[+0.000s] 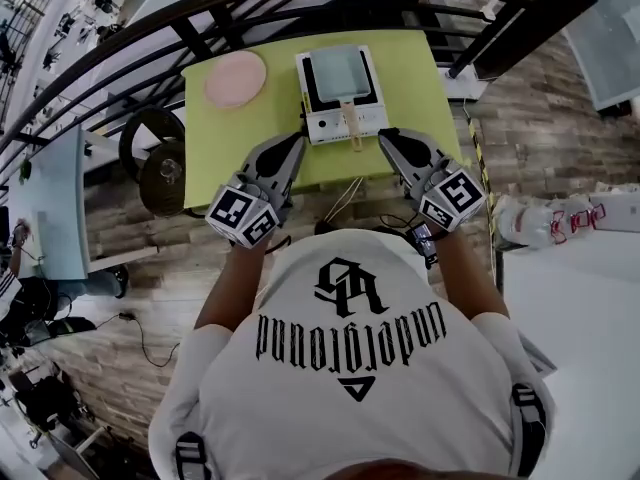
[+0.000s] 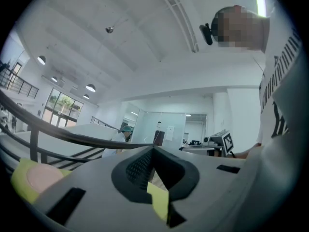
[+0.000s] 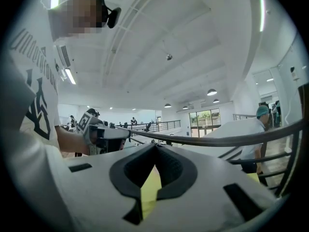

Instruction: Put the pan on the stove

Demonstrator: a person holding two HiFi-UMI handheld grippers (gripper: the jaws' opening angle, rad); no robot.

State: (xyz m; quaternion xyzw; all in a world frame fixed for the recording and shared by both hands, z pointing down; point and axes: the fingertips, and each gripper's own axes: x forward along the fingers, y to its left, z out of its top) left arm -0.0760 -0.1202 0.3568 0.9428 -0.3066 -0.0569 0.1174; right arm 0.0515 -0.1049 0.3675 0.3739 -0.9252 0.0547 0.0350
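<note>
Lengthwise, pan (image 1: 338, 76) handle (image 1: 350, 125) toward person (image 1: 350, 368).

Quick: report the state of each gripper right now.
Left gripper: closed, jaws together, holding nothing.
Right gripper: closed, jaws together, holding nothing.

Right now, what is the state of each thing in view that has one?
Pan: sitting on the stove, handle toward the person.
Stove: on the green table, pan on top.
Pink plate: empty, left of the stove.
Left gripper: shut, empty.
Right gripper: shut, empty.
</note>
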